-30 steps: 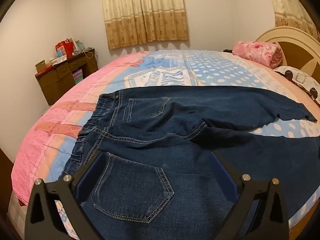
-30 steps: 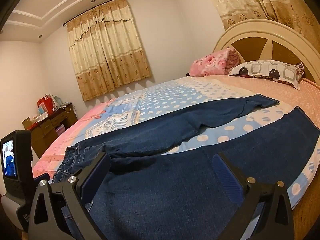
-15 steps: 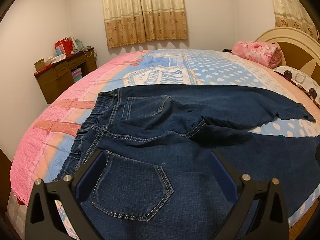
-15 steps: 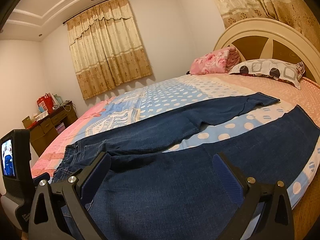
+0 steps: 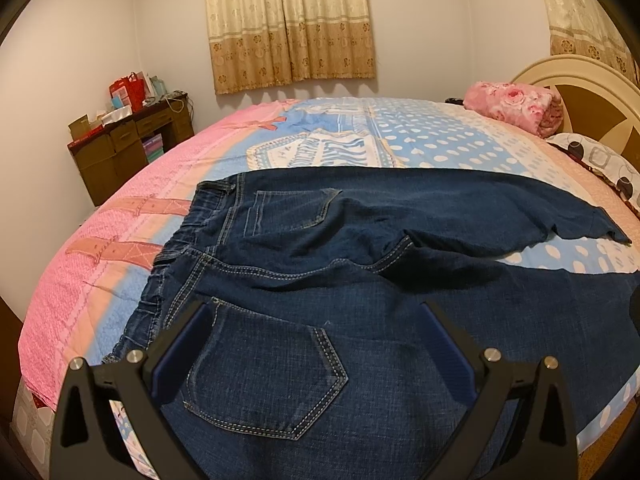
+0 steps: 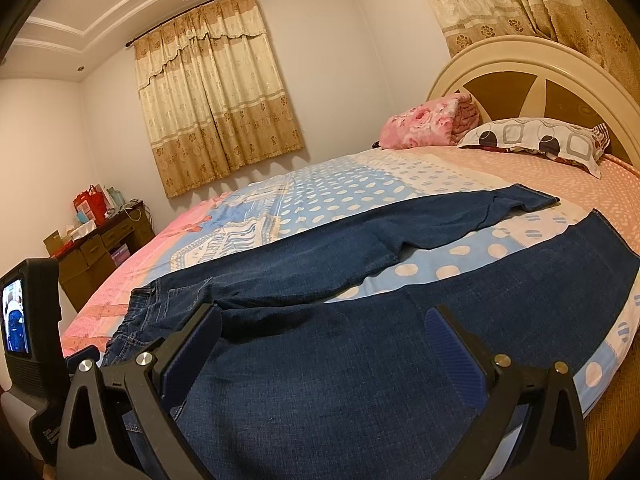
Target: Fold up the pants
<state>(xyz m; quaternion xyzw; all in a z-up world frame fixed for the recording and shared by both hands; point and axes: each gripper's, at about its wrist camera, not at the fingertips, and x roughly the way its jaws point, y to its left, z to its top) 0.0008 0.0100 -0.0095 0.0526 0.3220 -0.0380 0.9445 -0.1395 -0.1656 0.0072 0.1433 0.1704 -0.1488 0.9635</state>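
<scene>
The bed (image 5: 100,264) is carrying everything, its quilted cover in pink, blue and white dots lying smooth and taut. Along its near edge the pants (image 5: 360,240) are lying flat, back side up: dark blue denim, heavy and stiff-looking, with pale contrast stitching. The waistband is pointing toward the bed's left edge, and the two legs are splaying apart toward the headboard (image 6: 520,80), a wedge of cover showing between them. Folding is looking not yet begun; the opening move is probably bringing one leg over the other, which calls for pinching the near leg at waist and hem. The left gripper (image 5: 316,354) is hovering over the seat, above the five-sided back pocket (image 5: 264,376), jaws spread wide and empty. The right gripper (image 6: 324,354) is hovering over the near leg, equally agape and holding nothing.
</scene>
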